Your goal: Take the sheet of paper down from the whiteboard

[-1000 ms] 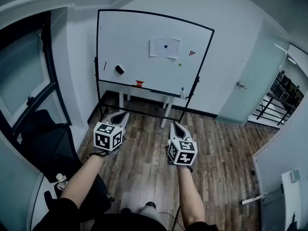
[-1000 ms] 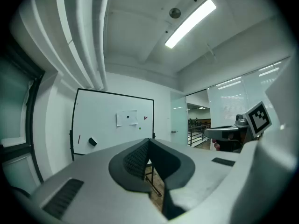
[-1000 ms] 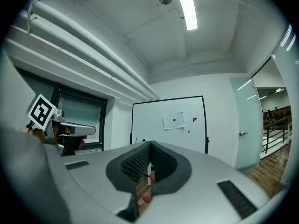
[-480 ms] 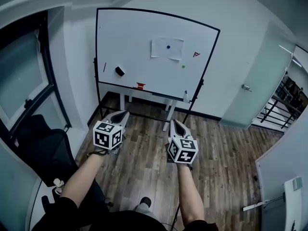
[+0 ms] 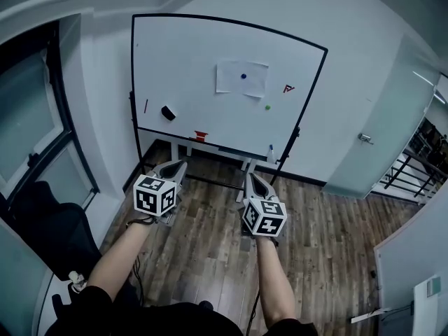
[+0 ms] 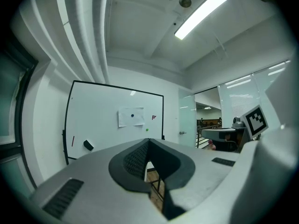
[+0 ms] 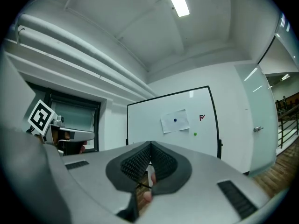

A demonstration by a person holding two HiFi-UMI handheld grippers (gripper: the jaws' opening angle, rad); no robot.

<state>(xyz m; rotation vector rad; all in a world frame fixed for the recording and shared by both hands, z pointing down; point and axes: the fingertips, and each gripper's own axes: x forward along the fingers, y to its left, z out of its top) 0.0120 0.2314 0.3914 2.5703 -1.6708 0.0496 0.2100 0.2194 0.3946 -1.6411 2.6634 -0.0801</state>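
The white sheet of paper [image 5: 241, 78] lies flat against the whiteboard [image 5: 178, 61], pinned near its centre by a small blue magnet [image 5: 243, 76]. It sits just off the board's middle, toward 1 o'clock. The black-framed whiteboard stands upright on its stand, its surface mostly bare.

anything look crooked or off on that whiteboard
Nothing looks damaged or spilled. The one askew thing is the black eraser, stuck at a slant at the lower left of the whiteboard. The sheet of paper hangs from a single blue magnet, roughly square with the frame.
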